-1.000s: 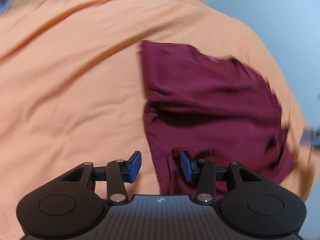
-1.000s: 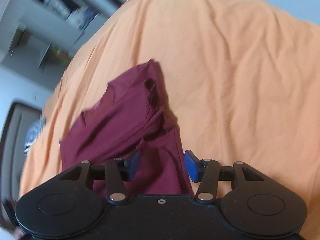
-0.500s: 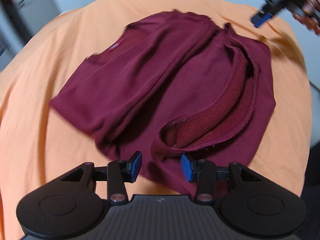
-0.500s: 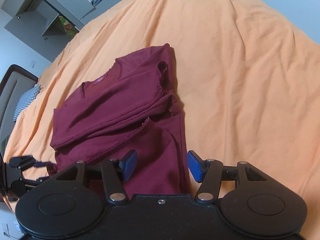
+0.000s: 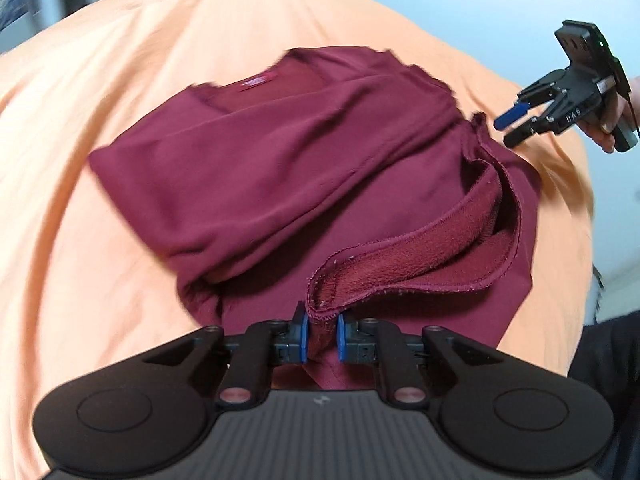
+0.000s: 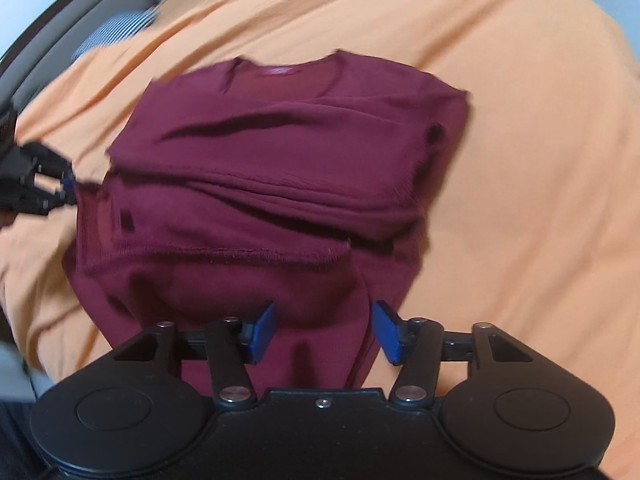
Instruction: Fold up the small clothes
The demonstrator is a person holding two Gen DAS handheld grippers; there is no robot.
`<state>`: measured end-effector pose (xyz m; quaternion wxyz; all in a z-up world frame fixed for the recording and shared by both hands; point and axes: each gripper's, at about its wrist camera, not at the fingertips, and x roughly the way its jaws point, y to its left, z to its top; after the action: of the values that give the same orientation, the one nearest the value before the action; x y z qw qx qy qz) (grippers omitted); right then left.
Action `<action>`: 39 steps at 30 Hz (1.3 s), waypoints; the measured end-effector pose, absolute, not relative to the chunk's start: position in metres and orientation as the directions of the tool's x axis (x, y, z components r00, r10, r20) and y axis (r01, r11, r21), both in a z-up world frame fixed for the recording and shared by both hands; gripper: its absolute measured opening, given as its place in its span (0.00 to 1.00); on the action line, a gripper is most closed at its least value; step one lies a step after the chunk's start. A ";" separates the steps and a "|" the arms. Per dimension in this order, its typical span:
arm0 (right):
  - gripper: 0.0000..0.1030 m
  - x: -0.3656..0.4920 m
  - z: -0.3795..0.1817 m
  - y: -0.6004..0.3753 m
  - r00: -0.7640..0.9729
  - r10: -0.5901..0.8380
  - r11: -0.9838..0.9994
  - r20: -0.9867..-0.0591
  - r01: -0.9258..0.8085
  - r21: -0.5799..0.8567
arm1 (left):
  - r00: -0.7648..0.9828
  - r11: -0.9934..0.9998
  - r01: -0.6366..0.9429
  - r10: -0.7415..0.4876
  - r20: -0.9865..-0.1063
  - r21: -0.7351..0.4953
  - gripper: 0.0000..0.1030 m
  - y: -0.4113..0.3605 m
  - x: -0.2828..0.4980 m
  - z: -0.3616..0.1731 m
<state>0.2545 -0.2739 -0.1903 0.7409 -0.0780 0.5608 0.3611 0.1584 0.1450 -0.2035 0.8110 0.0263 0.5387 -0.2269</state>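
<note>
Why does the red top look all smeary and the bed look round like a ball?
Left wrist view: the fisheye lens bulges the orange sheet; the maroon top is slightly smeared. Right wrist view: stronger motion blur, with the top's edges smeared and the left gripper streaked.

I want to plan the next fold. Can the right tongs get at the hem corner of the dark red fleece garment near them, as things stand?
Probably yes. The right tongs are open over the near edge of the dark red fleece garment, with nothing in between; the left tongs pinch the hem on the other side.
</note>
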 end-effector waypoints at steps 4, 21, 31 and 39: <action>0.48 0.279 -0.205 -0.264 0.013 0.459 0.651 -0.889 -0.686 0.326 | 0.335 0.926 0.305 -0.324 -0.885 -0.224 0.13 0.149 0.154 -0.198; 0.05 0.290 -0.233 -0.310 -0.010 0.630 0.708 -0.776 -0.404 0.580 | 0.372 0.956 0.018 -0.278 -0.886 -0.293 0.13 0.164 0.153 -0.211; 0.05 0.304 -0.208 -0.346 0.203 0.649 0.756 -0.733 -0.281 0.592 | 0.480 0.897 -0.212 -0.250 -0.841 -0.388 0.09 0.204 0.150 -0.211; 0.23 0.301 -0.223 -0.332 0.176 0.615 0.781 -0.768 -0.271 0.563 | 0.448 0.910 -0.205 -0.239 -0.861 -0.360 0.15 0.196 0.157 -0.218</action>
<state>0.3010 -0.3315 -0.2227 0.7518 0.1511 0.5702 0.2947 0.1571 0.1958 -0.2181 0.8242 -0.2117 0.5251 -0.0102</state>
